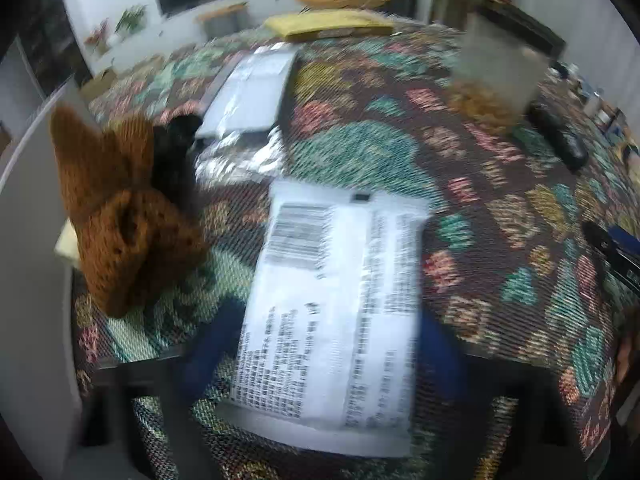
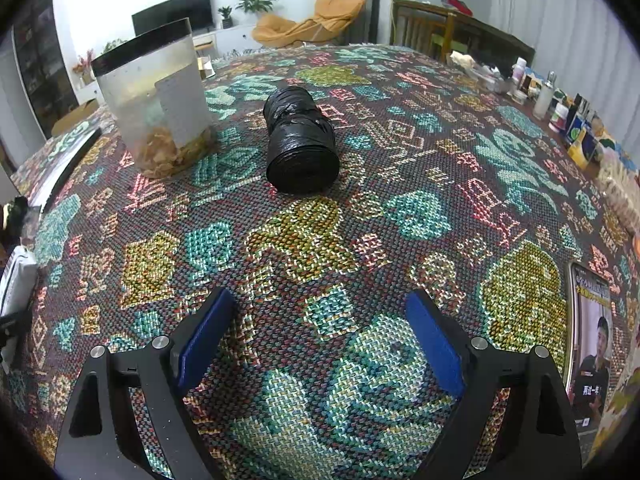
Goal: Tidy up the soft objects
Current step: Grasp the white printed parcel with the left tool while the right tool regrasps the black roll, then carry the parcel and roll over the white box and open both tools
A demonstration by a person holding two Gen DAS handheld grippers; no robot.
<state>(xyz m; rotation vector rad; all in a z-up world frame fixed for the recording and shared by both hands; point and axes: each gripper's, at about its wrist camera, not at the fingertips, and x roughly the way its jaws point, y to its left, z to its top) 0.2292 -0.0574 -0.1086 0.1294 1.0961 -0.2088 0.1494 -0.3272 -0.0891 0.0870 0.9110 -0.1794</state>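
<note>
Woven cloth [image 2: 304,248] with teal, yellow and pink patterns covers the whole desk in both views. Nearest in the left wrist view, the left gripper [image 1: 324,344] has its blue fingers [image 1: 212,344] on either side of a white printed packet [image 1: 332,312] that lies between them; the view is blurred and the packet hides the pads, so I cannot tell whether they press on it. Left of the packet, at the desk's edge, a brown knitted item [image 1: 116,216] stands bunched up, with something black [image 1: 176,152] just behind it. Beyond the packet lie a crinkled silver foil bag [image 1: 244,152] and another pale flat packet [image 1: 256,92], touching or overlapping. Farther back a yellow flat bundle [image 1: 328,24] rests near the far edge.

Nearest in the right wrist view, the right gripper [image 2: 320,336] has its blue fingers [image 2: 436,344] spread wide over bare cloth, with nothing between them. A phone [image 2: 592,344] with a lit screen lies at the right edge of the view. Farther out, a black roll of plastic bags [image 2: 300,140] lies on its side near the middle of the desk. Left of it stands an upright clear canister [image 2: 156,100] with a dark rim and pale brown pieces at its bottom. Bottles and small boxes [image 2: 560,104] line the desk's right side. Behind the desk are a dark television [image 2: 172,12], a potted plant [image 2: 256,0] and an orange lounge chair [image 2: 312,20].
</note>
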